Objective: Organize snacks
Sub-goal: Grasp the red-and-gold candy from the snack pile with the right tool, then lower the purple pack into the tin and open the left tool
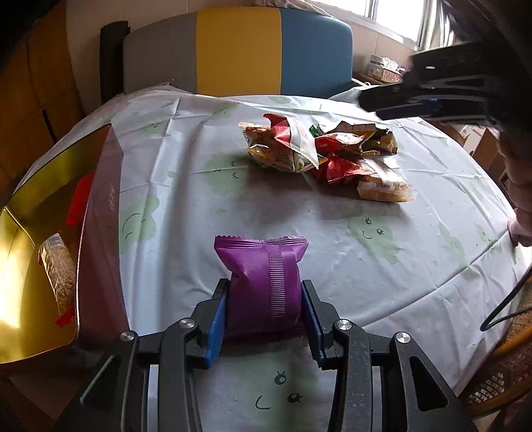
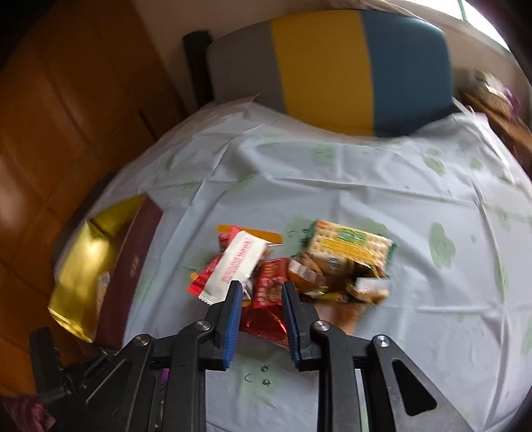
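Left jaws clamped on purple packet; right jaws closed, empty.

A white tablecloth printed with green cartoon shapes is spread beneath a chair back striped grey, yellow and blue, a tissue box set by the window.

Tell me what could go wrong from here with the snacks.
The left gripper pinches only the lower end of the purple packet, so it could slip or swing before reaching the gold box. The right gripper closes on a red packet inside the pile, and may drag neighbours along.
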`<act>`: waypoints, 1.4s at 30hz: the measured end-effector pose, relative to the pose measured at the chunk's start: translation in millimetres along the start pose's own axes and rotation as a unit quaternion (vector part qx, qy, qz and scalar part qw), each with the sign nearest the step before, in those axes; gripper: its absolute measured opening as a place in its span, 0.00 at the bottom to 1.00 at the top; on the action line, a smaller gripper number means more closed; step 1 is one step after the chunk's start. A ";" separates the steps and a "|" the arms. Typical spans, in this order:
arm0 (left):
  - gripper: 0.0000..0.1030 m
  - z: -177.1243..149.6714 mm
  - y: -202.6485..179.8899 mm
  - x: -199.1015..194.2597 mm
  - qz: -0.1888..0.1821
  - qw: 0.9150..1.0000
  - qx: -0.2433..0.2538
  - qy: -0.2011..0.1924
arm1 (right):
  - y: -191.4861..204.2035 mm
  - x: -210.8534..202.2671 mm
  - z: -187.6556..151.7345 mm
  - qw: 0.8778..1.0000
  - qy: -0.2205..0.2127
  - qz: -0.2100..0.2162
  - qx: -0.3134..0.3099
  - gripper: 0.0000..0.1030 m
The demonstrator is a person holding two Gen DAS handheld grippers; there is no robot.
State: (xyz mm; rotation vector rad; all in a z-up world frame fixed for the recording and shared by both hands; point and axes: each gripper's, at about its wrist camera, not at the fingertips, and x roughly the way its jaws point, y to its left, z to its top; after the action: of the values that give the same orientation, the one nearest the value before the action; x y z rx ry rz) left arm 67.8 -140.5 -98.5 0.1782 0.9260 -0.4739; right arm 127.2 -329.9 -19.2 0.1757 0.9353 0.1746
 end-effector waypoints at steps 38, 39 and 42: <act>0.40 12.0 20.6 -31.8 -0.054 0.997 -0.044 -0.015 | 49.1 21.7 -87.8 0.982 0.147 -0.011 -0.116 0.21; 0.40 14.9 26.7 -40.2 -0.057 0.997 -0.054 -0.021 | 49.0 21.6 -87.0 0.983 0.146 -0.011 -0.114 0.21; 0.40 24.1 53.3 -69.9 -0.059 0.993 -0.091 -0.051 | 45.7 23.2 -87.2 0.983 0.145 -0.006 -0.108 0.21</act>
State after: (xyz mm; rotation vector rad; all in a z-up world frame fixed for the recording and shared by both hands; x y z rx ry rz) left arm 74.6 -79.7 -31.0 -0.0670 0.8771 -0.4994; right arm 66.8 -273.8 -77.8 -0.0595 1.1990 0.2944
